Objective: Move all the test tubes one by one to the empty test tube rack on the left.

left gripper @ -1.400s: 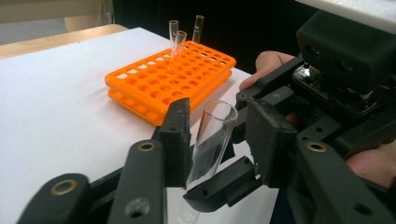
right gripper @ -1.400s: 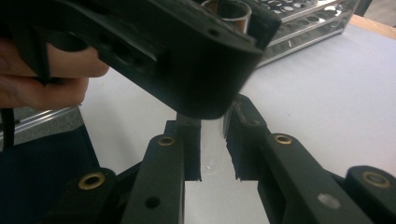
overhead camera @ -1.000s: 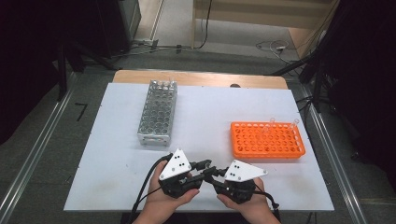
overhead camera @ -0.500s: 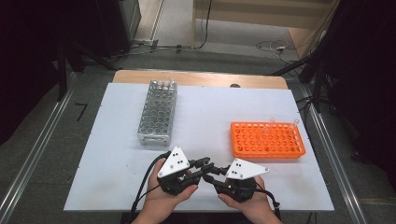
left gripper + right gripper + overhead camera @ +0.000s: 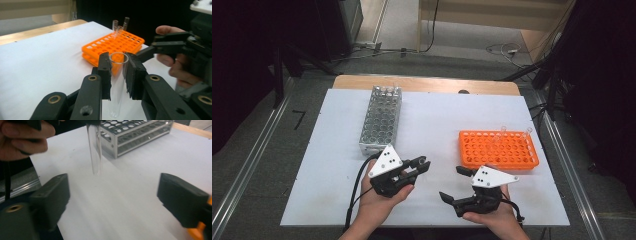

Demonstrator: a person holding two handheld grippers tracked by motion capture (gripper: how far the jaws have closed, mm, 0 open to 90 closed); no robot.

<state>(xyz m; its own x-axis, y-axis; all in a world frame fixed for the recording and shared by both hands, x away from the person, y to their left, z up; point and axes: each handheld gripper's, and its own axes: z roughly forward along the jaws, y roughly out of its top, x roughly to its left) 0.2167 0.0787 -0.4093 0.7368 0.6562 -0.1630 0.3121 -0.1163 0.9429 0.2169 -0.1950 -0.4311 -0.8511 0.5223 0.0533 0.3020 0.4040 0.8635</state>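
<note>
Above the counter [image 5: 337, 150], the left claw [image 5: 421, 164] clamps a clear tube [image 5: 117, 82] upright (mouth up), while the right claw [image 5: 455, 184], jaws just opened wide, holds nothing.

Clear glass test tube [image 5: 117, 82], empty, upright, open end up, above white table.

Materials and finish on the surface

Test tube [image 5: 117, 82]: clear, glossy, smooth. Left claw [image 5: 117, 75]: matt black plastic with brass-coloured pins. Far rack [image 5: 381, 119]: bare silvery metal. Near rack [image 5: 498, 148]: glossy orange plastic. Surface [image 5: 437, 130]: matt white top, wood edge behind.
</note>
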